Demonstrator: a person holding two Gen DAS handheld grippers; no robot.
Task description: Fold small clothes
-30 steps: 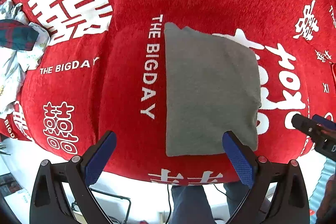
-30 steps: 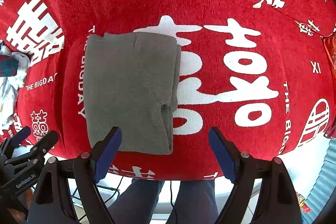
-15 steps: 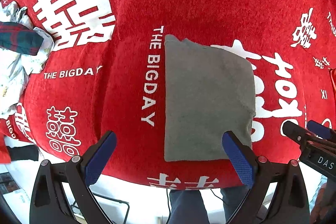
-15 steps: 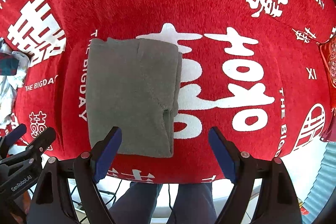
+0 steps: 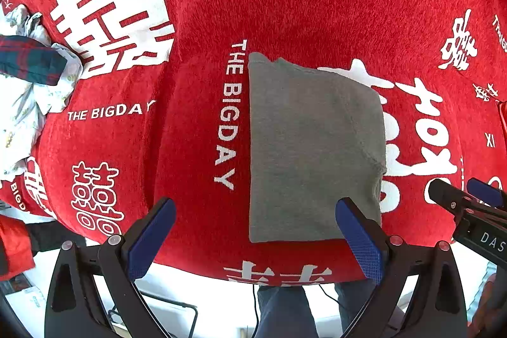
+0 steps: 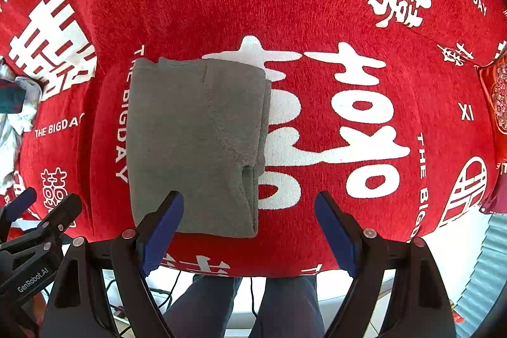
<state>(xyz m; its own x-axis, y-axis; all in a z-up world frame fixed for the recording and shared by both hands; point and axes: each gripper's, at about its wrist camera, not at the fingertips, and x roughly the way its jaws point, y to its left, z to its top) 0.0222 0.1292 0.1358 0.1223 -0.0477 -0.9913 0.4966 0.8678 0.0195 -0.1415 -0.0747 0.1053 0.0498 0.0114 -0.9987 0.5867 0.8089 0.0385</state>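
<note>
Red cloth (image 5: 285, 5) printed with white characters and "THE BIGDAY" lettering covers the table. Near its front edge lies the grey garment (image 5: 313, 148), folded into a flat rectangle, with its layered edge and seam on the right side. At the far left sits a heap of unfolded clothes (image 5: 22, 91), a dark plaid piece on top. Both the left gripper (image 5: 253, 239) and the right gripper (image 6: 248, 230) hover above the front edge, jaws spread wide, holding nothing.
</note>
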